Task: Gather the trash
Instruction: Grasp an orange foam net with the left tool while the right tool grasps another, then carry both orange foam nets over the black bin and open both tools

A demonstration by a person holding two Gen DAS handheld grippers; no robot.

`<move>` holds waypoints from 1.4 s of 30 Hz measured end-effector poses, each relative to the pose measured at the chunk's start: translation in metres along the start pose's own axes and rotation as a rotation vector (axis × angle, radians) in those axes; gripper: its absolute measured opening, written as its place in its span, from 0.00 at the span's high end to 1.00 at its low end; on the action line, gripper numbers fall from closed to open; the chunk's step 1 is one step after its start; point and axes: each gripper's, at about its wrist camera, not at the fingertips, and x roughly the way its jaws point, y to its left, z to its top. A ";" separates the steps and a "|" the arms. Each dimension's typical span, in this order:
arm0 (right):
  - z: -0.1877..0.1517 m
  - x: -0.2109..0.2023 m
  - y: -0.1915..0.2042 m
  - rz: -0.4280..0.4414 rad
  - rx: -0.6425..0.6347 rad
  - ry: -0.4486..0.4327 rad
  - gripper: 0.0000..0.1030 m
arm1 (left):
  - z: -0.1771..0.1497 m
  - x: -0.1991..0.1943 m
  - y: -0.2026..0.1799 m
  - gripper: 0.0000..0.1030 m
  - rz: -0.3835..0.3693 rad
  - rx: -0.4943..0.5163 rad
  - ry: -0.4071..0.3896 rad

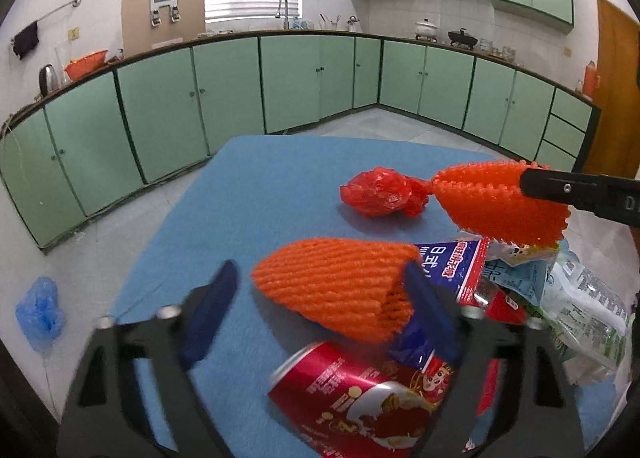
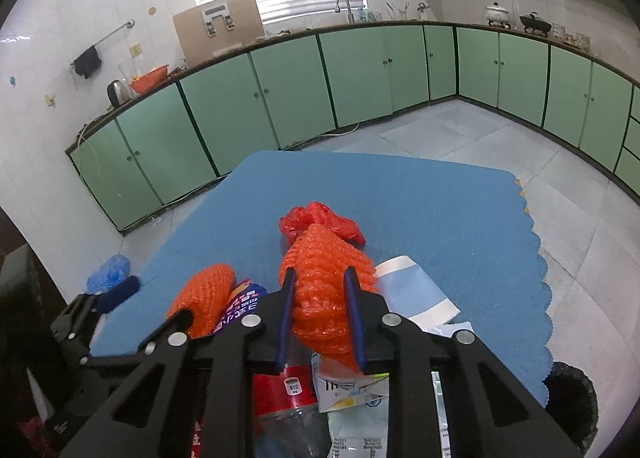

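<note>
Trash lies on a blue mat (image 1: 260,194). My right gripper (image 2: 320,278) is shut on an orange foam fruit net (image 2: 324,290) and holds it above the pile; that net shows in the left wrist view (image 1: 500,202). My left gripper (image 1: 320,278) is open around a second orange foam net (image 1: 336,286) lying on the mat (image 2: 440,210), also visible in the right wrist view (image 2: 204,294). A crumpled red plastic bag (image 1: 380,194) lies beyond. A red can (image 1: 360,398) and wrappers (image 1: 460,270) lie near.
A black bin (image 2: 572,402) stands at the mat's right front corner. A blue plastic bag (image 1: 40,310) lies on the floor at the left. Green kitchen cabinets (image 1: 280,82) ring the room. Clear plastic packaging (image 1: 584,310) lies at the right.
</note>
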 end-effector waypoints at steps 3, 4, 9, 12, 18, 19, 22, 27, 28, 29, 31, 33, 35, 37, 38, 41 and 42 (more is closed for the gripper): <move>0.000 -0.005 0.004 0.005 -0.009 -0.008 0.77 | -0.003 0.008 0.004 0.47 -0.044 -0.029 0.018; 0.000 -0.006 0.005 0.004 -0.012 -0.010 0.77 | -0.005 0.008 0.005 0.52 -0.056 -0.035 0.021; -0.003 -0.019 0.009 0.011 -0.021 -0.040 0.77 | -0.005 0.005 0.009 0.94 -0.080 -0.045 -0.011; -0.002 -0.031 0.008 0.012 -0.026 -0.075 0.77 | 0.000 -0.006 0.009 0.95 -0.077 -0.043 -0.060; 0.001 -0.070 0.000 0.007 -0.022 -0.173 0.77 | 0.019 -0.038 -0.004 0.96 -0.099 -0.032 -0.171; 0.002 -0.078 -0.003 0.004 -0.018 -0.190 0.77 | 0.022 -0.045 -0.008 0.96 -0.109 -0.028 -0.192; 0.001 -0.103 -0.015 -0.024 -0.005 -0.234 0.77 | 0.033 -0.062 -0.025 0.96 -0.154 -0.008 -0.238; -0.013 -0.141 -0.045 -0.119 0.043 -0.269 0.77 | 0.043 -0.079 -0.076 0.96 -0.270 0.047 -0.279; -0.018 -0.148 -0.052 -0.141 0.057 -0.271 0.77 | 0.043 -0.081 -0.088 0.96 -0.297 0.059 -0.280; -0.022 -0.154 -0.058 -0.158 0.067 -0.273 0.77 | 0.043 -0.082 -0.100 0.96 -0.322 0.071 -0.280; -0.035 -0.172 -0.078 -0.217 0.101 -0.279 0.77 | 0.042 -0.083 -0.130 0.96 -0.381 0.103 -0.275; -0.048 -0.186 -0.095 -0.265 0.135 -0.280 0.77 | 0.040 -0.084 -0.161 0.96 -0.441 0.130 -0.270; -0.066 -0.202 -0.115 -0.321 0.175 -0.277 0.77 | 0.034 -0.083 -0.186 0.96 -0.492 0.148 -0.259; -0.079 -0.212 -0.132 -0.363 0.212 -0.269 0.77 | 0.029 -0.082 -0.208 0.96 -0.535 0.163 -0.244; -0.084 -0.216 -0.139 -0.376 0.229 -0.267 0.78 | 0.026 -0.081 -0.224 0.96 -0.565 0.174 -0.233; -0.108 -0.228 -0.166 -0.432 0.289 -0.257 0.78 | 0.014 -0.073 -0.259 0.96 -0.624 0.206 -0.193; -0.115 -0.229 -0.172 -0.445 0.303 -0.253 0.78 | 0.010 -0.069 -0.266 0.96 -0.639 0.214 -0.179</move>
